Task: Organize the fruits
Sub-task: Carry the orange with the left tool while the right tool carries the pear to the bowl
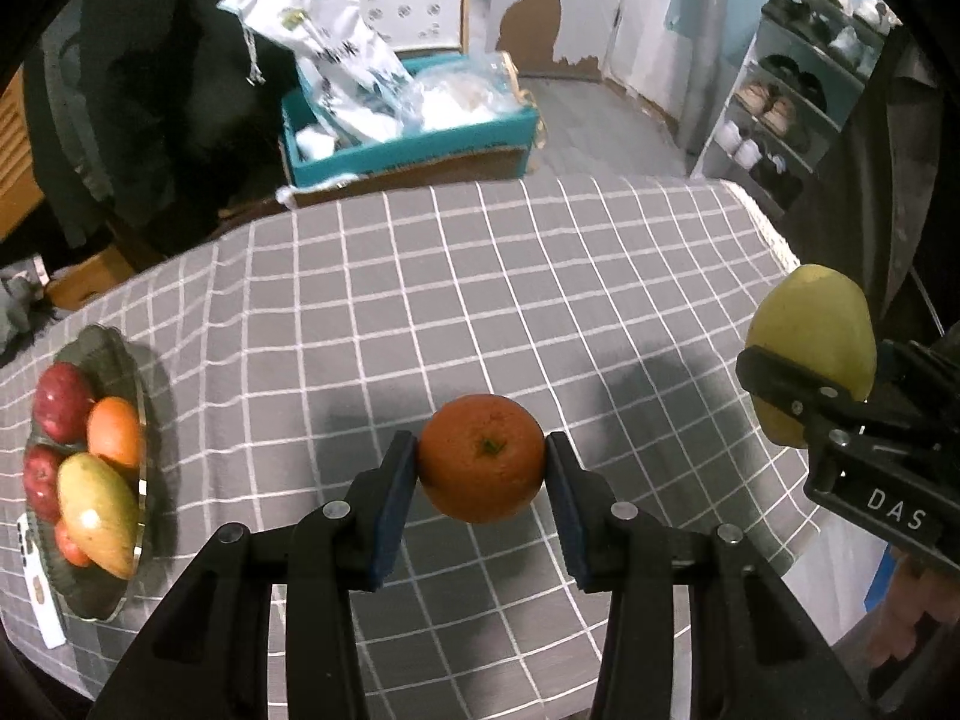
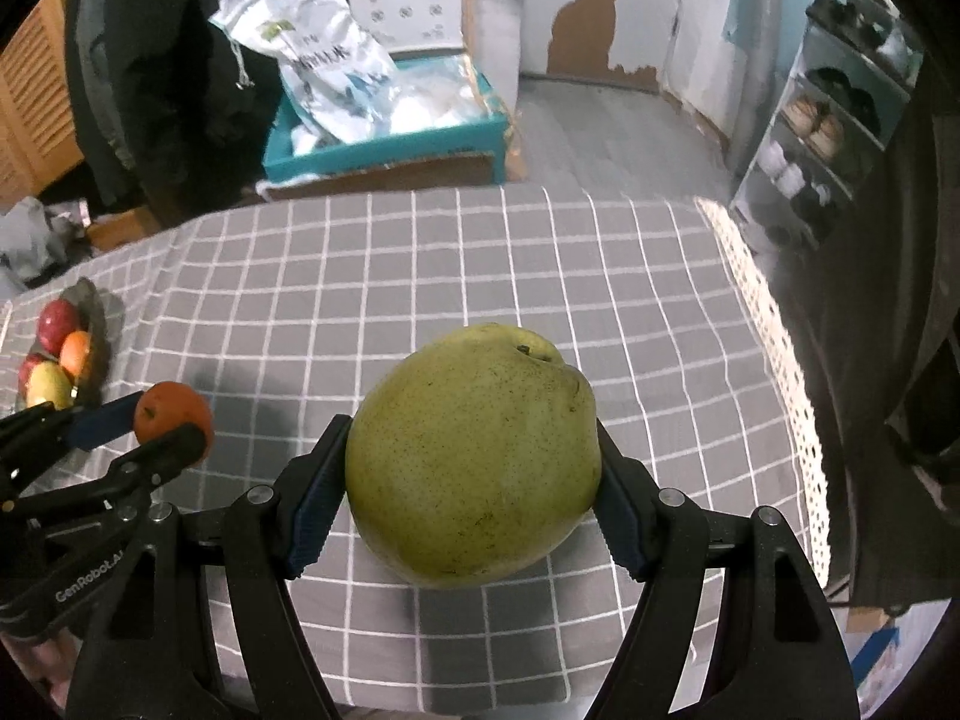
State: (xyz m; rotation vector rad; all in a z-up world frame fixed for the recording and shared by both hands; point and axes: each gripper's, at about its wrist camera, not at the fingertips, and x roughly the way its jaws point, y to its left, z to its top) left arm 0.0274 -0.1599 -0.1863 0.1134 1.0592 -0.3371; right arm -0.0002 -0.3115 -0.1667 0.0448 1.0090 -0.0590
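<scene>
Gripping orange and pear above tablecloth

Orange clamped, stem end facing camera; green-yellow pear clamped, lifted above checked cloth.

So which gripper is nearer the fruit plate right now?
Left. The left gripper, shut on the orange, sits right of the fruit plate; the right gripper, holding the pear, is farther right.

Dim indoor light, soft shadows, fisheye warping.
</scene>
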